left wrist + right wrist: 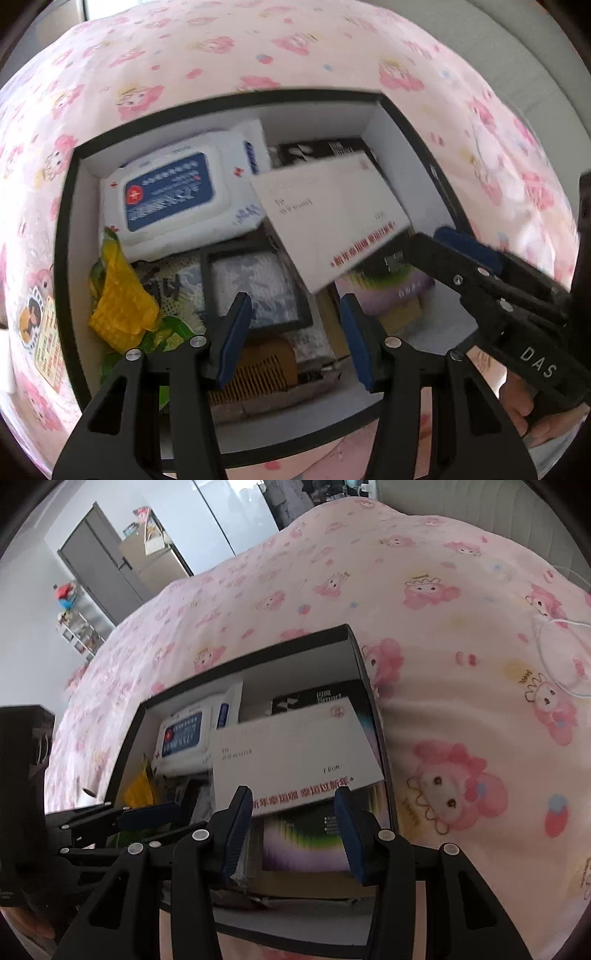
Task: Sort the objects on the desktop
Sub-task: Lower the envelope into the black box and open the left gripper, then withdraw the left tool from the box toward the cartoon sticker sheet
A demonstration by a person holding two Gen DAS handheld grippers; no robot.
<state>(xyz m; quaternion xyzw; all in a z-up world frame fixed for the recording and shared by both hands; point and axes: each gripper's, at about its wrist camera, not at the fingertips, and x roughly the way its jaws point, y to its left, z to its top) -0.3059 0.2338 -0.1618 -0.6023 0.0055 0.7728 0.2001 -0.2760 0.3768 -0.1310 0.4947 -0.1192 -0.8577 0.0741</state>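
White envelope (pixel 328 218) with red print lay tilted atop clutter in black-rimmed box (pixel 64 236), beside white-and-blue wipes pack (pixel 173 192) and yellow cloth (pixel 120 306).

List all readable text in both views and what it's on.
"DAS": white letters on the right gripper body.
"Smart": black box at the back of the bin.
"FROM": envelope, lower right.
"TO": envelope, left, faint.
Red Chinese line along the envelope's near edge: partly covered by the fingers, only "新年" clear.
Wipes pack blue label: Chinese, blurred, unreadable.
Purple box: small print unreadable.
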